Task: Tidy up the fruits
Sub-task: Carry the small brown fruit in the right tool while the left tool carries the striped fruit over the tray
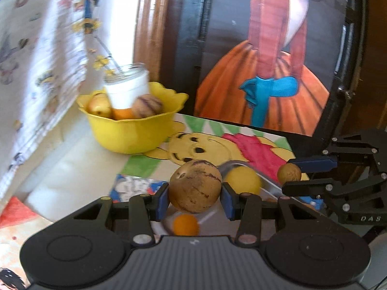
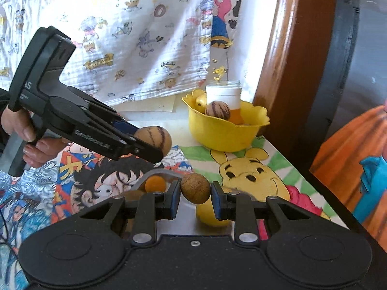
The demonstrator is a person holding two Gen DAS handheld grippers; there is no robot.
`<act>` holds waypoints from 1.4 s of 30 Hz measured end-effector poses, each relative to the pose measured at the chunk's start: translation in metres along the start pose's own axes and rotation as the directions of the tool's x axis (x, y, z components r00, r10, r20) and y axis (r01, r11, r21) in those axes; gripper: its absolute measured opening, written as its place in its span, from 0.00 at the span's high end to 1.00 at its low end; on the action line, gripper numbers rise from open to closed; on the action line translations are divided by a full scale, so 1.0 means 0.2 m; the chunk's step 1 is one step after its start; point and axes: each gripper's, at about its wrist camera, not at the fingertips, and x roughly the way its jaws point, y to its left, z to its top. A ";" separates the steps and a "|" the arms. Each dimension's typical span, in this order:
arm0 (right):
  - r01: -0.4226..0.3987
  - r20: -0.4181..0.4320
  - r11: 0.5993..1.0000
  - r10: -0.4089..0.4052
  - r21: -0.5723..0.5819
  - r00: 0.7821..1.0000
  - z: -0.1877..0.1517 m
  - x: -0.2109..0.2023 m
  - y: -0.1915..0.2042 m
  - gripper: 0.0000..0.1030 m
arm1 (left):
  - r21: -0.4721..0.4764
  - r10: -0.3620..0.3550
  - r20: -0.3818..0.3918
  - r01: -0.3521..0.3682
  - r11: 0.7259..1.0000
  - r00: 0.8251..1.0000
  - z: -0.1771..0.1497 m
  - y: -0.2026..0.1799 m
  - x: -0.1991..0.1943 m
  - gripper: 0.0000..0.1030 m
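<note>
My left gripper point(image 1: 195, 197) is shut on a large tan striped fruit point(image 1: 195, 188) and holds it above the table; it shows in the right wrist view point(image 2: 154, 140) too. My right gripper point(image 2: 195, 199) is shut on a small brown fruit point(image 2: 195, 188), also seen in the left wrist view point(image 1: 289, 173). Below lie a small orange fruit point(image 1: 185, 224) and a yellow fruit point(image 1: 244, 180) on a metal tray point(image 2: 186, 220). A yellow bowl point(image 1: 131, 133) at the back holds several fruits and a white jar point(image 1: 127, 89).
Cartoon drawings cover the table, with a Winnie the Pooh picture point(image 2: 249, 171) in front of the bowl. A patterned cloth point(image 2: 121, 36) hangs behind. A painting of an orange dress point(image 1: 266, 72) and a wooden frame point(image 2: 285, 48) stand at the right.
</note>
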 end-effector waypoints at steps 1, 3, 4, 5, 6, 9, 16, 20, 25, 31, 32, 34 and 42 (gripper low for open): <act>0.004 0.002 1.000 -0.004 0.005 1.000 -0.02 -0.02 0.01 0.71 | 0.003 -0.007 -0.003 0.007 1.000 1.000 0.00 -0.02 0.00 0.53; 0.013 0.009 1.000 -0.013 0.010 1.000 -0.06 -0.08 0.02 0.72 | 0.010 -0.019 -0.007 0.020 1.000 1.000 -0.02 -0.08 0.00 0.53; 0.016 0.013 1.000 -0.016 0.014 1.000 -0.07 -0.10 0.02 0.71 | 0.014 -0.024 -0.009 0.024 1.000 1.000 -0.03 -0.10 0.00 0.53; 0.020 0.017 1.000 -0.020 0.018 1.000 -0.09 -0.12 0.03 0.71 | 0.016 -0.030 -0.013 0.030 0.999 0.999 -0.03 -0.12 0.01 0.53; 0.022 0.020 0.999 -0.023 0.023 1.000 -0.11 -0.15 0.03 0.71 | 0.017 -0.036 -0.017 0.036 0.999 0.999 -0.04 -0.14 0.01 0.53; 0.018 0.019 0.999 -0.018 0.038 1.000 -0.15 -0.20 0.05 0.72 | 0.023 -0.044 -0.033 0.045 0.999 0.998 -0.06 -0.19 0.02 0.53; -0.013 -0.002 0.999 0.013 0.037 1.000 -0.23 -0.23 0.10 0.71 | 0.038 -0.064 -0.079 0.067 0.997 0.995 -0.10 -0.28 0.05 0.53; -0.030 -0.025 0.999 0.031 0.029 0.999 -0.28 -0.22 0.14 0.71 | 0.013 -0.067 -0.125 0.069 0.998 0.990 -0.11 -0.28 0.09 0.53; -0.042 -0.050 0.998 0.044 0.043 0.998 -0.33 -0.21 0.15 0.71 | -0.007 -0.048 -0.157 0.048 0.999 0.986 -0.12 -0.27 0.15 0.53; -0.047 -0.058 0.998 0.050 0.043 0.997 -0.37 -0.21 0.17 0.71 | 0.019 -0.039 -0.157 0.043 0.999 0.987 -0.13 -0.30 0.15 0.53; -0.048 -0.058 0.998 0.051 0.046 0.997 -0.37 -0.21 0.17 0.71 | 0.021 -0.038 -0.158 0.042 0.999 0.987 -0.13 -0.30 0.16 0.53; -0.045 -0.057 0.998 0.047 0.046 0.997 -0.38 -0.21 0.17 0.71 | 0.023 -0.039 -0.161 0.043 0.999 0.986 -0.13 -0.31 0.16 0.53; -0.025 -0.065 0.997 0.030 0.070 0.997 -0.40 -0.22 0.19 0.71 | 0.011 -0.013 -0.175 0.015 1.000 0.984 -0.13 -0.35 0.18 0.53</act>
